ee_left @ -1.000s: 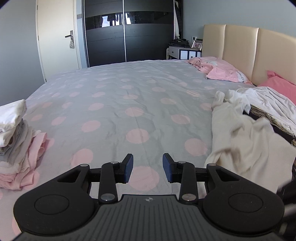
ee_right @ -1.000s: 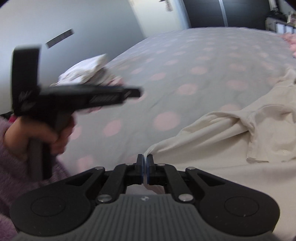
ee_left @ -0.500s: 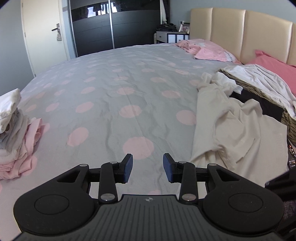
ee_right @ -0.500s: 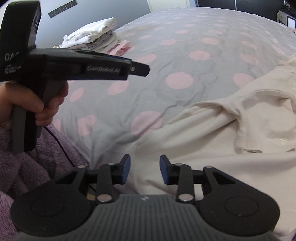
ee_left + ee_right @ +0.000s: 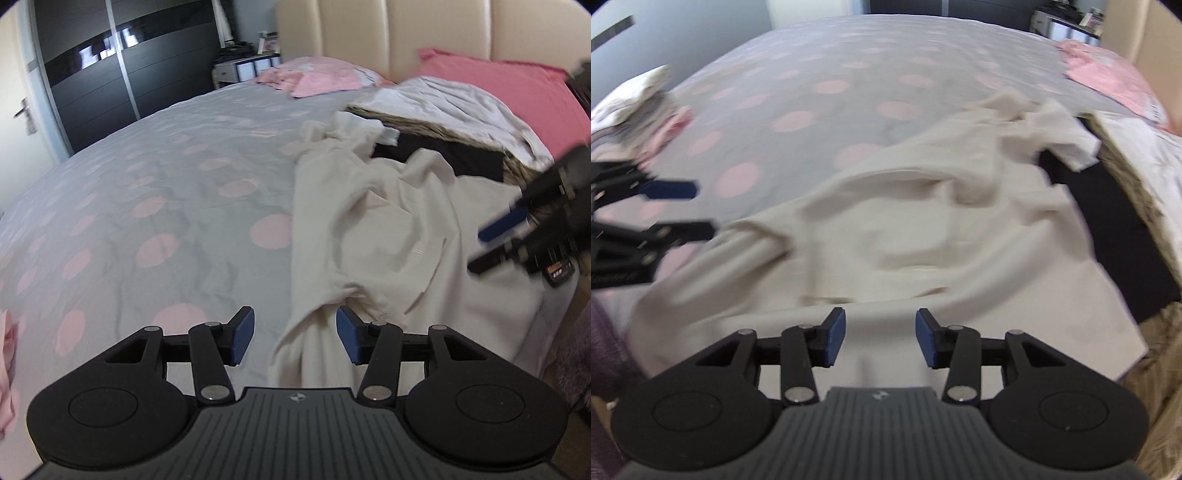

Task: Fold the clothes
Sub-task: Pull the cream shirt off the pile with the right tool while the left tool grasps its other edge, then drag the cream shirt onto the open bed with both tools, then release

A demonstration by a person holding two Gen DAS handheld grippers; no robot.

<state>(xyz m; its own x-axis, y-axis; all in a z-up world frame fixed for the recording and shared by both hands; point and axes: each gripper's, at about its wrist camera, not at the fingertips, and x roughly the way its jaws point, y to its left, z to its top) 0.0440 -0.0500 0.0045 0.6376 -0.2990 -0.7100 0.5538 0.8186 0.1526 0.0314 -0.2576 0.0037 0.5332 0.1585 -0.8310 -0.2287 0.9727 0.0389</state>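
Item: crumpled cream cotton shirt, lying unfolded on my grey bed cover with pink dots. My left claw and right claw, jaws just widened, both released, nothing gripped. Corners next, I judge.

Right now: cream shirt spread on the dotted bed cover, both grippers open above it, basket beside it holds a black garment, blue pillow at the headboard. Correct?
One error: the pillow at the headboard is pink, not blue, as the left wrist view shows. The rest holds: cream shirt on the dotted bed cover, left gripper and right gripper open, black garment in the basket.
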